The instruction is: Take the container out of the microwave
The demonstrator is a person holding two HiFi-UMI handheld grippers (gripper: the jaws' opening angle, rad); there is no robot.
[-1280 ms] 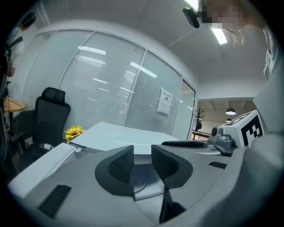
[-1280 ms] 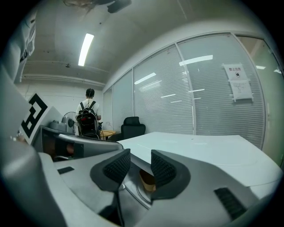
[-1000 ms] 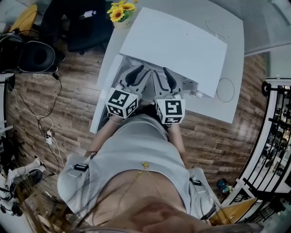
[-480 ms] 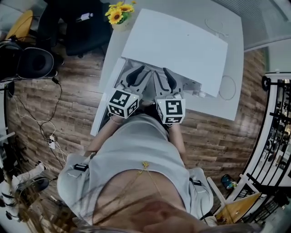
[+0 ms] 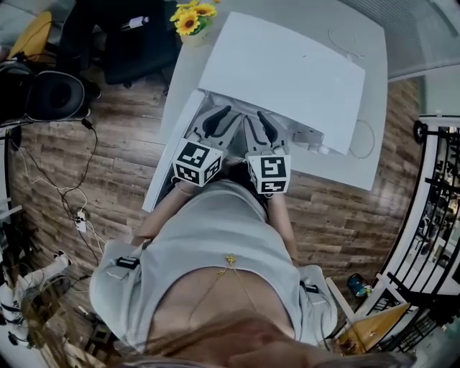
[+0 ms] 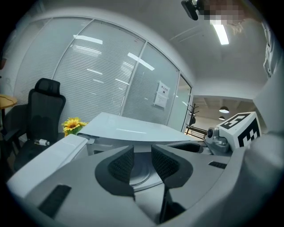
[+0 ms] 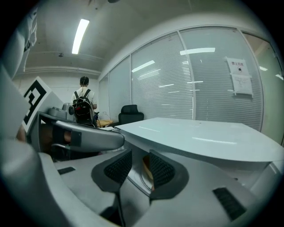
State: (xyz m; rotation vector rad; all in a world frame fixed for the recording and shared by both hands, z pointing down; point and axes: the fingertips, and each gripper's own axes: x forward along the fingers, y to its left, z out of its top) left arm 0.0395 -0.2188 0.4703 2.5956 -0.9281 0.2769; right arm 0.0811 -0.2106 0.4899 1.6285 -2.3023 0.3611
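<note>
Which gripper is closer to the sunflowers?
Left. The left gripper is in the microwave toward the sunflowers; the right gripper is beside it, farther off, its jaws have just been closing but stand apart, a tan rim showing in their gap.

Person in lt-grey top, a grey 2-jaw gripper in each hand.
Left gripper point(image 5: 213, 118) & right gripper point(image 5: 266, 123): lt-grey moulded shells, black ribbed pads point(image 6: 120, 165), each w/ a white marker cube point(image 5: 195, 162) printed w/ black squares. Top point(image 5: 208, 230) plain lt grey; thin chain point(image 5: 230, 260) w/ small gold pendant at front.
</note>
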